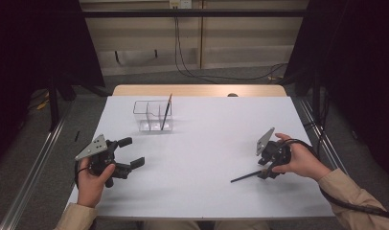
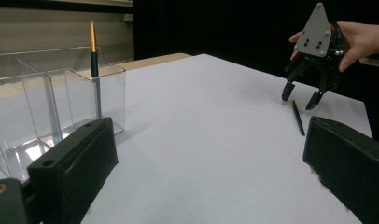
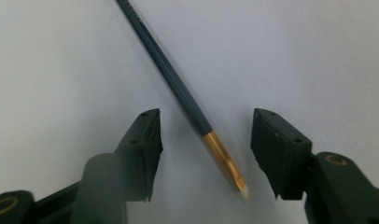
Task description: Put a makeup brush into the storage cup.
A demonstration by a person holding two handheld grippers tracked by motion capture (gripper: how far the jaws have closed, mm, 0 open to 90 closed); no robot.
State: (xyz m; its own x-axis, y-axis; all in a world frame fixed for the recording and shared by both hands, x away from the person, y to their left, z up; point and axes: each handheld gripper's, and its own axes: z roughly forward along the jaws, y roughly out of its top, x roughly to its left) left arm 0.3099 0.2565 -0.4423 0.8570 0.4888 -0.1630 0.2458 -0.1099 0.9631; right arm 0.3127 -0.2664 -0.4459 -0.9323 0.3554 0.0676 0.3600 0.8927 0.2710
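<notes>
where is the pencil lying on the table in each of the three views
High view: the loose pencil lies lower right, at the right gripper.
Left gripper view: right of centre, below that far gripper.
Right gripper view: centre, slanting between the open jaws.
Shared landmark: the right gripper over it.

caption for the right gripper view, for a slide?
Open right gripper poised over a dark paintbrush lying flat on the white table, jaws either side of its gold ferrule.

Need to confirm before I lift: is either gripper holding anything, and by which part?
Nothing is held. The right gripper is open, its jaws straddling the pencil on the table near its gold ferrule end, not touching it. The left gripper is open and empty.
</notes>
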